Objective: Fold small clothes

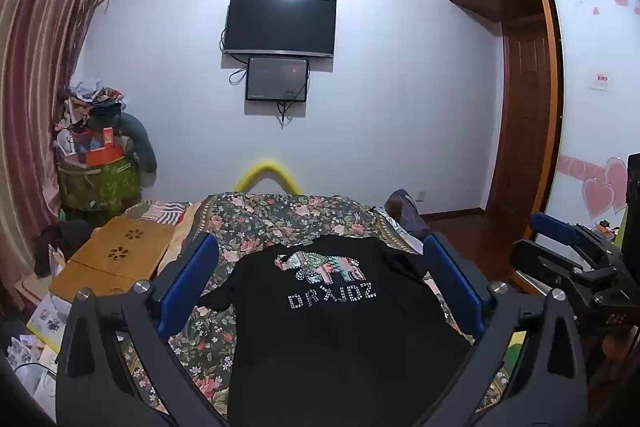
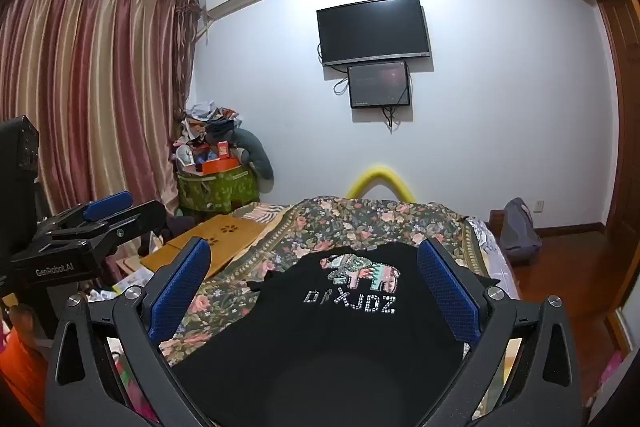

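- Shirt (image 1: 332, 311): it lies spread, print side up, on the bed (image 1: 248, 223), neck end away from you, directly ahead of both grippers.
- It looks unfolded, so you seem to be at the very start, lining up for the first fold.
- Left gripper (image 1: 320, 267) and right gripper (image 2: 316, 267) both hover above the shirt, jaws spread wide and grasping nothing.
- Next you likely need to drop each gripper to an edge or sleeve and pinch only the cloth, not the bedcover.
- The shirt is black, small and limp, with a beaded elephant and studded letters; its sleeves lie slightly rumpled.
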Available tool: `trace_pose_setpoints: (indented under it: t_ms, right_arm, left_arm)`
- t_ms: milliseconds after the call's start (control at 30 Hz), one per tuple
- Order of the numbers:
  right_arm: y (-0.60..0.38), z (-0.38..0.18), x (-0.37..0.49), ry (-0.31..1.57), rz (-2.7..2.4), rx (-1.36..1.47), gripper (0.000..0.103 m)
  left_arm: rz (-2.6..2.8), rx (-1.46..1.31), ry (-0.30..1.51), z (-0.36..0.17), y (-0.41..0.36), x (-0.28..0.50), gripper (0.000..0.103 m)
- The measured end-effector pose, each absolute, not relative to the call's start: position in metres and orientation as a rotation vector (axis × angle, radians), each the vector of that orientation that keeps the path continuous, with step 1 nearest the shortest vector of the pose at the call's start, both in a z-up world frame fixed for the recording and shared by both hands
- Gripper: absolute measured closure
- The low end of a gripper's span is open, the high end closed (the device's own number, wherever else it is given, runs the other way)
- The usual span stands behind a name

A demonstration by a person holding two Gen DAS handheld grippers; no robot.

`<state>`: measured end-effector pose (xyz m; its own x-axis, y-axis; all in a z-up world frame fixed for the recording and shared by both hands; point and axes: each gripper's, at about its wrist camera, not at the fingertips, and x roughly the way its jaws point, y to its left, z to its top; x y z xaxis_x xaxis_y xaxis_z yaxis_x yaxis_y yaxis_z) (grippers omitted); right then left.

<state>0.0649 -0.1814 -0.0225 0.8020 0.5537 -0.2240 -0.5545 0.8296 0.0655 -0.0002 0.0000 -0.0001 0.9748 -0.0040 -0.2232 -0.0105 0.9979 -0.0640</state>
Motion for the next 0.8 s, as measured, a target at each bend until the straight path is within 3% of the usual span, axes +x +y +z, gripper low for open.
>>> trace_pose_setpoints:
  t_ms: [800]
  right_arm:
    - [-0.19, -0.026, 0.073, 0.266, 0.569, 0.036, 0.0]
  left_arm:
    - [-0.007, -0.063, 0.26, -0.009, -0.001, 0.013, 0.0]
